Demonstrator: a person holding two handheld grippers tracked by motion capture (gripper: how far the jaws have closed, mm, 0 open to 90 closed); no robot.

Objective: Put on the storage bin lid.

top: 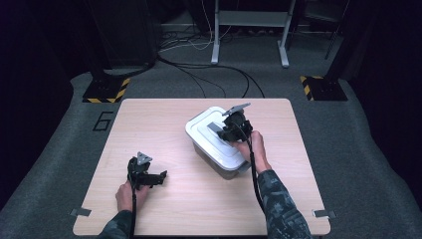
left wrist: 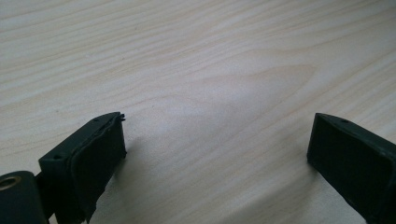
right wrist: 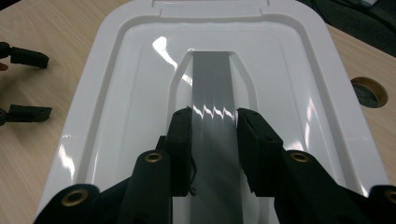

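White plastic lid of a clear rectangular storage box, standing right of centre on the pale wood-grain table and turned at an angle to its edges. The right gripper sits over the lid with its two black jaws closed against the sides of the grey strip handle running along the lid's middle; the pads touch both handle edges. The left gripper rests low over bare tabletop near the front left, well apart from the box, its jaws wide apart and holding nothing. The step in hand appears to be lifting the lid by its handle. A good lift probably calls for a straight upward pull with the grip centred, so the lid rises level; steadying the box with the free gripper would keep it from shifting.
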